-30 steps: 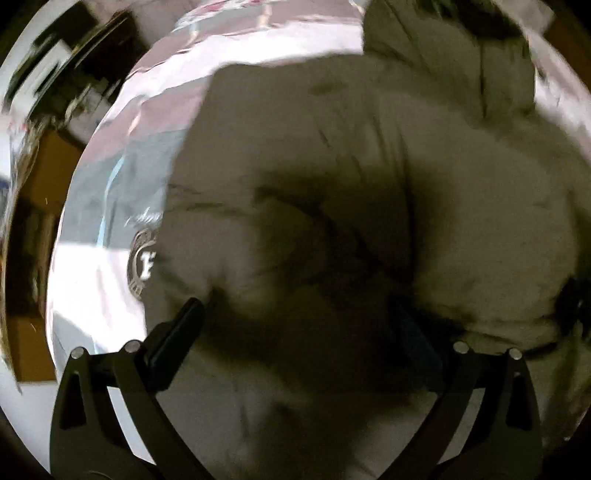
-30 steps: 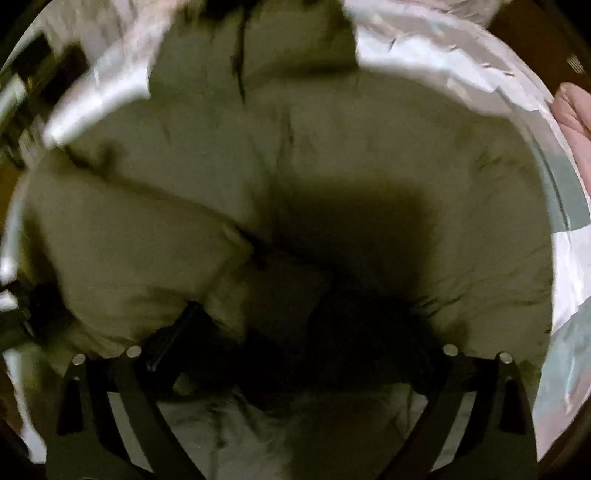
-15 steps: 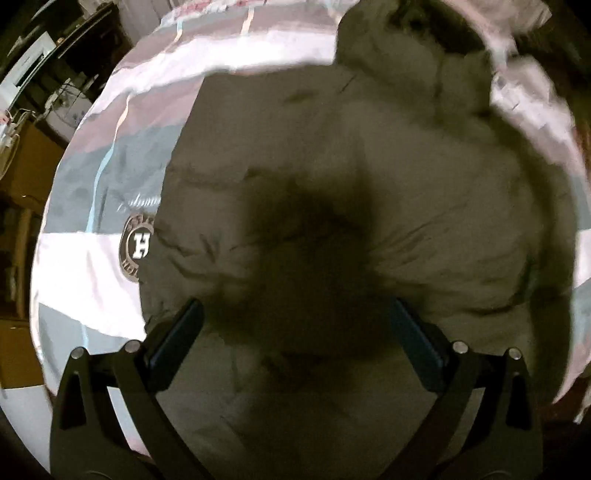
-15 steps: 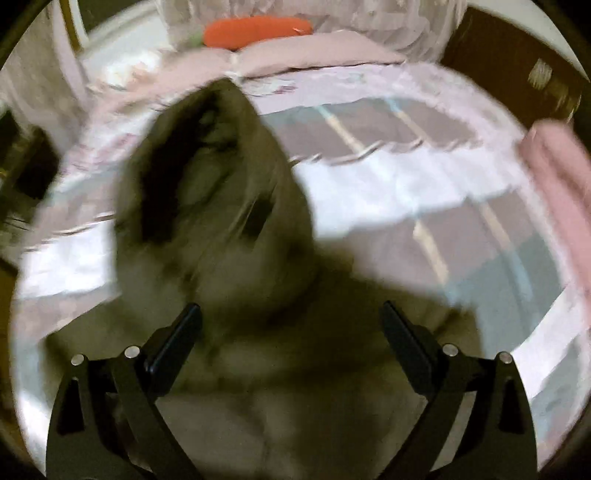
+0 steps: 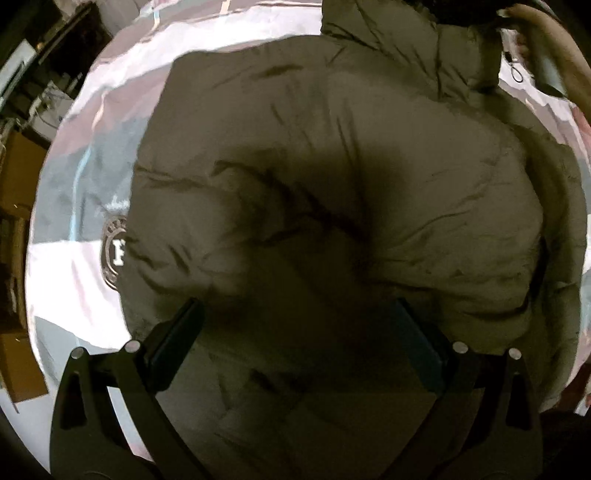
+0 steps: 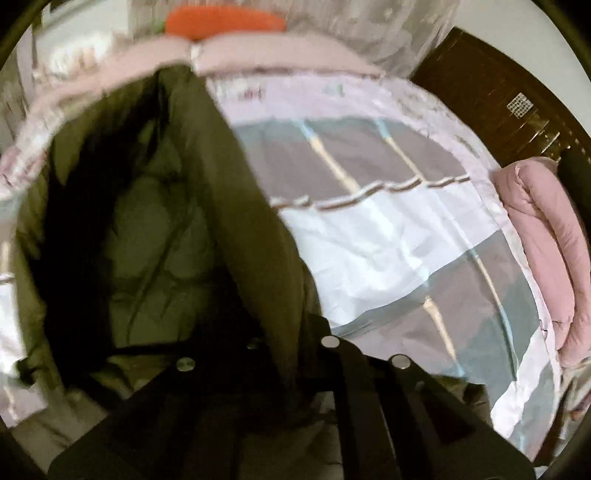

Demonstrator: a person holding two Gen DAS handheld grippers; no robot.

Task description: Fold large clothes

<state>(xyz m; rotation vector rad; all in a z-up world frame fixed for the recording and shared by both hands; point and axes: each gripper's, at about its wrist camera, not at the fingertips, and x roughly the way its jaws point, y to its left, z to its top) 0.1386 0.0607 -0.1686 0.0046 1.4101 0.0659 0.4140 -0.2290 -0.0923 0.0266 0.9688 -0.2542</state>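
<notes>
An olive-green padded jacket (image 5: 332,177) lies folded on the striped bedspread (image 5: 85,162). My left gripper (image 5: 295,332) is open just above the jacket's near part, its two fingers wide apart. My right gripper (image 6: 291,343) is shut on the edge of the jacket's hood (image 6: 236,206) and holds it lifted, so the dark lining (image 6: 74,236) shows. The person's right arm (image 5: 554,55) shows in the left wrist view at the top right, by the hood.
A round logo (image 5: 114,254) on the bedspread is half covered by the jacket. A folded pink quilt (image 6: 543,251) lies at the bed's right edge. Pink pillows (image 6: 258,55) and an orange cushion (image 6: 221,20) are at the head. Dark furniture (image 6: 498,99) stands beyond.
My right gripper has closed on the hood's edge; it was open half a second ago. It turned toward the head of the bed. My left gripper stays open over the jacket.
</notes>
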